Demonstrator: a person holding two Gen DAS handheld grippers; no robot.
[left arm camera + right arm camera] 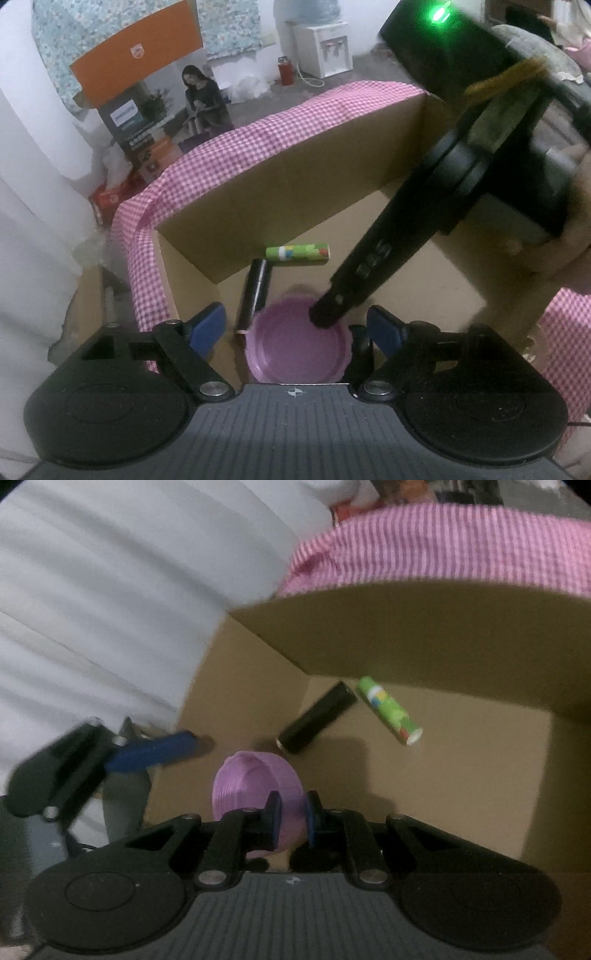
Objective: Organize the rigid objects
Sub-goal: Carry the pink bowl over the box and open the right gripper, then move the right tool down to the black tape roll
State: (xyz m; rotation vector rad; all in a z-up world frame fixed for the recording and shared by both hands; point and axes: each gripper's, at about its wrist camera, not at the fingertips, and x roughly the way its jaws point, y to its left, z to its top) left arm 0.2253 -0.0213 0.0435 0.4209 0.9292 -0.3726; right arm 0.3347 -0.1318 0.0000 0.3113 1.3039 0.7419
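While both grippers reach into the cardboard box (pixel 295 177), the right gripper (pixel 291 819) has its jaws clamped on the rim of the pink lid (pixel 255 786), which stands on edge between the blue pads (pixel 309 821). From the left wrist view, the same lid (pixel 295 350) appears hollow side up, low in the box, with the right gripper (pixel 325 317) touching its far rim. The left gripper (pixel 295 328) stands wide, its blue fingers (pixel 207 325) on either side of the lid with a clear gap to each; nothing is gripped. One left finger (pixel 155 753) is seen from the right wrist view, reaching in over the box's left wall.

On the box floor lie a black tube (pixel 255 291) and a green tube (pixel 297 253), close together near the far corner, their ends nearly meeting. The black tube's near end lies just beside the lid. Pink checked cloth (pixel 266 122) covers the box's rim. A person's hand (pixel 576 243) holds the right gripper's body.
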